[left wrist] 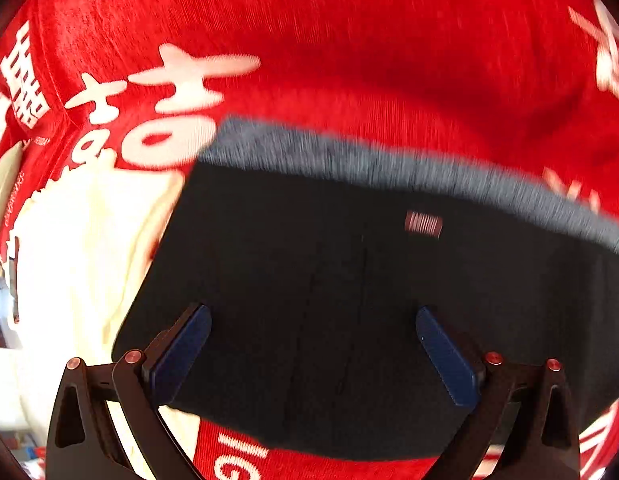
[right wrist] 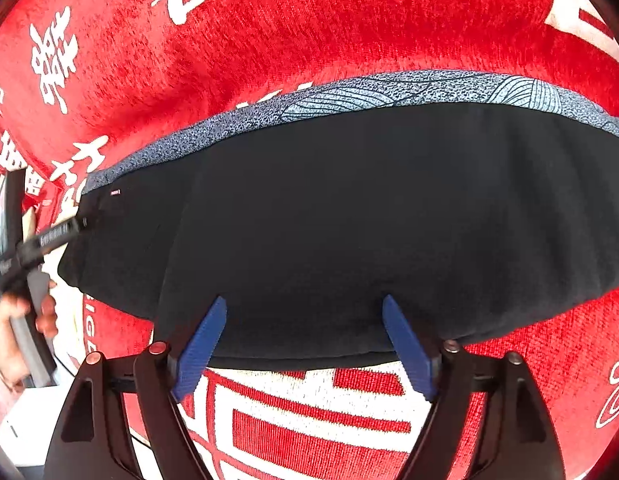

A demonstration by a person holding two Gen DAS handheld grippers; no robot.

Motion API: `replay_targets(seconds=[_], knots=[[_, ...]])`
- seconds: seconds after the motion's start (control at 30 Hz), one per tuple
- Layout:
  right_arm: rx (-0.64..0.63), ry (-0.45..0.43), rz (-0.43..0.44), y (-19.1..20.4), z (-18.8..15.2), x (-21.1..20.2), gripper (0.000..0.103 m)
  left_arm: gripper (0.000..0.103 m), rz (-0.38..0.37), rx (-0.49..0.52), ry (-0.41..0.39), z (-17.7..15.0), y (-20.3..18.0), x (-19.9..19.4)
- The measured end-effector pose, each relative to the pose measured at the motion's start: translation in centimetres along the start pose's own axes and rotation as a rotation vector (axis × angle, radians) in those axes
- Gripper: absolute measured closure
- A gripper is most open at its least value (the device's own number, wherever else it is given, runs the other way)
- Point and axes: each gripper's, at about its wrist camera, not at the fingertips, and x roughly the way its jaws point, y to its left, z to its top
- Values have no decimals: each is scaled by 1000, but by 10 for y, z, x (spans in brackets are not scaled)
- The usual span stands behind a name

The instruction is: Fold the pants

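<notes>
Pants (right wrist: 349, 220) lie folded into a compact dark block on the red blanket (right wrist: 269, 40), seemingly near done, the left gripper (left wrist: 311, 316) and right gripper (right wrist: 305, 308) both spread wide, empty, over the near edge.

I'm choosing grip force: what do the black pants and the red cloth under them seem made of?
Black pants: soft matte knit, probably cotton jersey, with no sheen; its speckled grey waistband looks stretchy. Red cloth: plush, faintly ribbed pile, chenille-like, with woven white characters.
</notes>
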Motion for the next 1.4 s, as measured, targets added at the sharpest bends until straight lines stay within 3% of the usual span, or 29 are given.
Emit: replay_targets(seconds=[0.07, 0.17, 0.2, 0.3, 0.4, 0.47, 0.6, 0.67, 0.8, 0.83, 0.93, 1.17, 1.2, 1.23, 1.4], knots=[[18, 13, 24, -1, 3, 2, 13, 0, 3, 28, -50, -7, -3, -1], [31, 60, 67, -4, 8, 4, 7, 0, -14, 34, -48, -6, -2, -1], [61, 68, 97, -6, 10, 1, 6, 0, -24, 31, -42, -6, 0, 0], [147, 21, 304, -8, 1, -17, 6, 0, -46, 31, -37, -2, 7, 7], [155, 54, 393, 8, -19, -14, 6, 0, -33, 28, -30, -2, 8, 8], [175, 118, 393, 18, -34, 3, 7, 0, -48, 26, -2, -2, -1, -4], [221, 96, 402, 22, -44, 19, 27, 0, -207, 43, -27, -12, -28, -37], [242, 76, 413, 22, -44, 20, 36, 11, -265, 67, -13, -21, -49, -42], [309, 58, 414, 11, -38, 21, 53, 54, -320, 82, 80, -40, -81, -22], [335, 59, 419, 7, -38, 22, 54, 58, -338, 75, 94, -44, -84, -18], [407, 57, 424, -8, -42, 22, 54, 58, -350, 80, 68, -52, -89, -19], [518, 50, 452, -19, -42, 30, 54, 58, -269, 203, -1, -69, -105, -12], [554, 56, 460, -20, -39, 34, 63, 58, -276, 193, 6, -69, -104, -13], [570, 58, 460, -20, -37, 35, 99, 58, -287, 181, 14, -69, -105, -14], [505, 14, 440, -8, -29, 10, 98, 61, -324, 175, 34, -73, -101, -26]])
